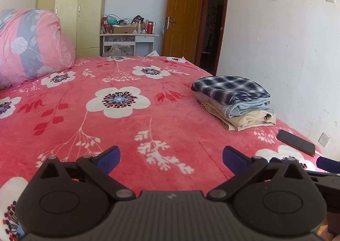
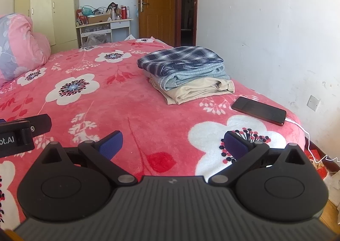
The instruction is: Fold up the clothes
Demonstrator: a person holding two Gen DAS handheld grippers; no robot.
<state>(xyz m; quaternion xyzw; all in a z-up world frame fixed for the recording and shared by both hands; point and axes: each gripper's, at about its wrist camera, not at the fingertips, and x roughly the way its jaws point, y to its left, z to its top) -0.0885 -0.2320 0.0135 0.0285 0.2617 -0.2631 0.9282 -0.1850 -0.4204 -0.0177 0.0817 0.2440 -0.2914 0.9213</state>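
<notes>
Both hand-held grippers, left (image 1: 171,159) and right (image 2: 172,145), hover wide open and empty over the bed (image 2: 119,100); the folded clothes stack (image 2: 187,74) lies far-right, nearer the right one.

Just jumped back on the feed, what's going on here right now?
Nothing is being handled. Both claws, left and right, hover open and empty over the red floral bedspread. Three folded garments sit stacked by the wall: plaid on top, light blue in the middle, beige at the bottom. A phone lies beside the stack, plugged into a white cable.
</notes>
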